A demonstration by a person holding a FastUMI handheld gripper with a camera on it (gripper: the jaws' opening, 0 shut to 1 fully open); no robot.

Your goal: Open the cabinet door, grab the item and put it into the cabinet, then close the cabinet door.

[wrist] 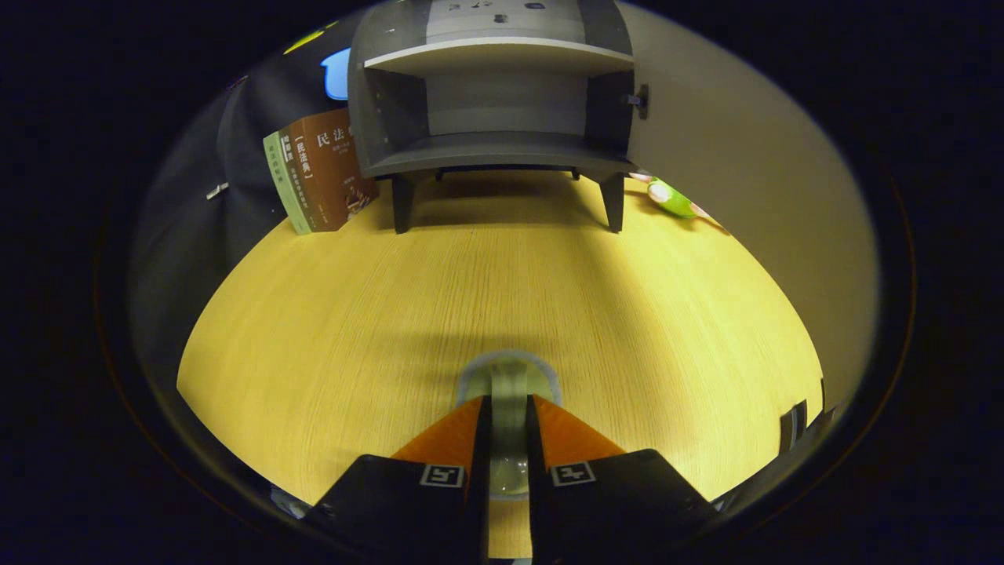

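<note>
The grey cabinet [494, 102] stands on short legs at the far side of the yellow wooden table [329, 314]. Its door [729, 173] is swung wide open to the right, showing a bare lower compartment under a pale shelf [502, 53]. My gripper [508, 402] is over the near part of the table, well short of the cabinet. Its orange fingers [451, 431] are shut on a clear round item [508, 375], which looks like a glass cup. The item's rim pokes out just ahead of the fingertips and its body shows in the narrow gap between them.
A brown and a green book [325, 169] lean against the cabinet's left side. A green toy [671, 198] lies on the table behind the open door. A dark object [794, 424] sits at the table's near right edge.
</note>
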